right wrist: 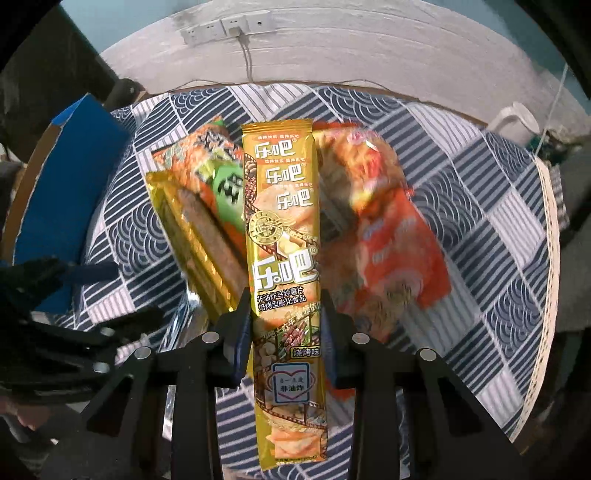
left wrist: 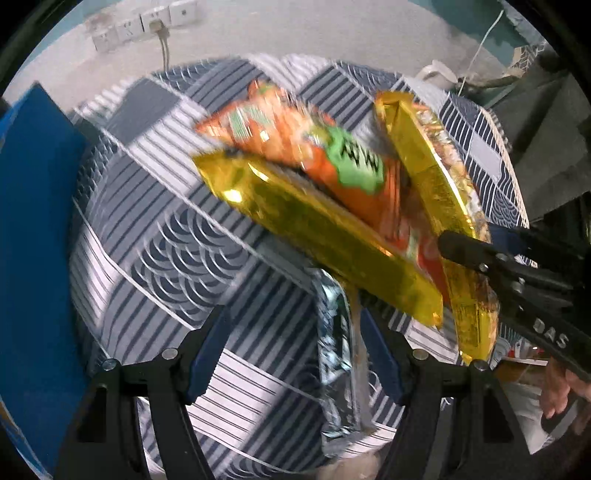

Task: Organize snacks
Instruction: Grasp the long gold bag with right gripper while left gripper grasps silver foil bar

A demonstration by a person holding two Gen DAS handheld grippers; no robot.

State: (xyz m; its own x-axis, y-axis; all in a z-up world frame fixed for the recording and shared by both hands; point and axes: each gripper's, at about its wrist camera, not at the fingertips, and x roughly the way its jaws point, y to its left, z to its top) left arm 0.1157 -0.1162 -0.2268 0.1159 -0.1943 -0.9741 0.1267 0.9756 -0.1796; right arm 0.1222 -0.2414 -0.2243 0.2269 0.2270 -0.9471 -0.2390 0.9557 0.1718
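Observation:
My right gripper (right wrist: 284, 332) is shut on a long gold snack packet (right wrist: 284, 236), holding it upright above the table. The left wrist view shows the same gold packet (left wrist: 439, 206) clamped in the right gripper (left wrist: 454, 243) at the right. Under it lie a second gold packet (left wrist: 321, 236), an orange packet with a green label (left wrist: 317, 147) and an orange-red bag (right wrist: 391, 229). My left gripper (left wrist: 293, 314) is open over the cloth. A silver packet (left wrist: 340, 369) lies between its fingers, close to the right one, with no grip on it.
A round table carries a blue-and-white patchwork cloth (right wrist: 480, 229). A blue box (right wrist: 66, 192) stands at the left edge, also in the left wrist view (left wrist: 33, 221). A white mug (right wrist: 517, 118) sits at the back right. Wall sockets (right wrist: 221, 27) are behind the table.

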